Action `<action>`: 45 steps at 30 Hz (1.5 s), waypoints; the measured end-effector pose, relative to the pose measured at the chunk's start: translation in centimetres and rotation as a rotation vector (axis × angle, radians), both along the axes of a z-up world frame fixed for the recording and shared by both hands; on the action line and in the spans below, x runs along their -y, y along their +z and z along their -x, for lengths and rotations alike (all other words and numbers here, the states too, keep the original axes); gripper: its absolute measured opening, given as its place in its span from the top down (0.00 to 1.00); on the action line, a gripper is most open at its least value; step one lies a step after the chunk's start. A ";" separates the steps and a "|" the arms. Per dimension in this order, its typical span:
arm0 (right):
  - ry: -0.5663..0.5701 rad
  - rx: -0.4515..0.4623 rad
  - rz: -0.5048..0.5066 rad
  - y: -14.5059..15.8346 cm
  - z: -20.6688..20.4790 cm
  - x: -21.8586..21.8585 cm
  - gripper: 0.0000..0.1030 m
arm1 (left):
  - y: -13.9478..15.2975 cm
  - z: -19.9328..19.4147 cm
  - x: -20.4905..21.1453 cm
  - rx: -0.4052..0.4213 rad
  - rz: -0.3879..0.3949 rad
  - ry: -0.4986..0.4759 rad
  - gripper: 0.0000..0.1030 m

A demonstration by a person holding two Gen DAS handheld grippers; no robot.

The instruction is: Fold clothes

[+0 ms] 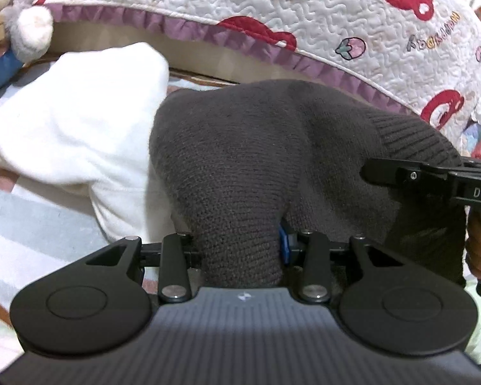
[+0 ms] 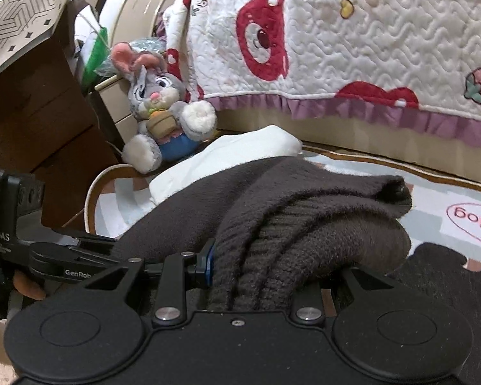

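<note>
Gripping dark sweater [image 1: 256, 160] | left gripper [image 1: 240, 250] jaws clamped | right gripper [image 2: 256, 269] jaws clamped

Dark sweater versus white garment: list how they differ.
The dark sweater is charcoal knit with ribbed edges; the white garment is smooth and pale. The sweater is bunched and clamped in both the left tongs and right tongs; the white garment lies ungripped, beside and partly under it. Both are soft clothes on the striped mat.
</note>
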State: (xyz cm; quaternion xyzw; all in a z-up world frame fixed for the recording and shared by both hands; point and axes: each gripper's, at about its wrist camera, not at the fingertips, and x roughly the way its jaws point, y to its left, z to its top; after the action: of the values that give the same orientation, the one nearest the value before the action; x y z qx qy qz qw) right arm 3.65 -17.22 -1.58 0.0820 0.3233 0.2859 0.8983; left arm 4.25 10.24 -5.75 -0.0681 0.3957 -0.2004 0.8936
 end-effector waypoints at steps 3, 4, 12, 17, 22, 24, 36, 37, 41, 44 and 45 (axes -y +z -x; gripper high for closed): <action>-0.027 0.026 -0.002 0.2 -0.1 -0.2 0.67 | 0.2 -0.3 0.1 0.033 -0.012 -0.006 0.64; -0.034 0.043 -0.009 0.4 -0.2 -0.5 0.68 | 0.3 -0.4 0.2 0.045 -0.016 -0.008 0.64; -0.024 0.122 -0.024 1.4 -1.0 -2.8 0.68 | 2.2 -0.4 -2.3 0.085 -0.023 0.048 0.64; 0.011 0.147 -0.018 1.8 -1.6 -4.4 0.68 | 2.7 -0.5 -3.7 0.091 -0.030 0.095 0.64; 0.051 0.172 -0.025 2.2 -2.4 -5.9 0.68 | 3.3 -0.6 -5.1 0.096 -0.037 0.142 0.64; 0.071 0.182 -0.036 2.3 -2.8 -6.4 0.68 | 3.5 -0.6 -5.6 0.099 -0.040 0.161 0.64; 0.177 0.251 -0.121 3.4 -8.0 -10.1 0.68 | 6.7 -6.4 -10.3 0.127 -0.180 0.185 0.62; 0.181 0.269 -0.153 3.6 -9.2 -10.5 0.68 | 6.1 -7.6 -11.0 0.111 -0.194 0.206 0.62; 0.158 0.225 -0.295 2.6 -16.5 -11.9 0.59 | 3.8 -12.4 -13.6 0.049 -0.248 0.288 0.37; 0.131 0.003 -0.334 -1.4 -24.0 -13.3 0.45 | 2.2 -16.1 -15.5 0.002 -0.288 0.350 0.25; 0.149 -0.072 -0.282 -3.3 -25.7 -13.9 0.45 | 1.6 -17.3 -16.2 -0.013 -0.302 0.371 0.28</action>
State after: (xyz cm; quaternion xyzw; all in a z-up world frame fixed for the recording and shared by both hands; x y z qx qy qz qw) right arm 29.31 -3.32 -4.90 0.1931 0.3170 0.3913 0.8421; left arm 21.53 26.40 -4.17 -0.0065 0.4079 0.0289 0.9126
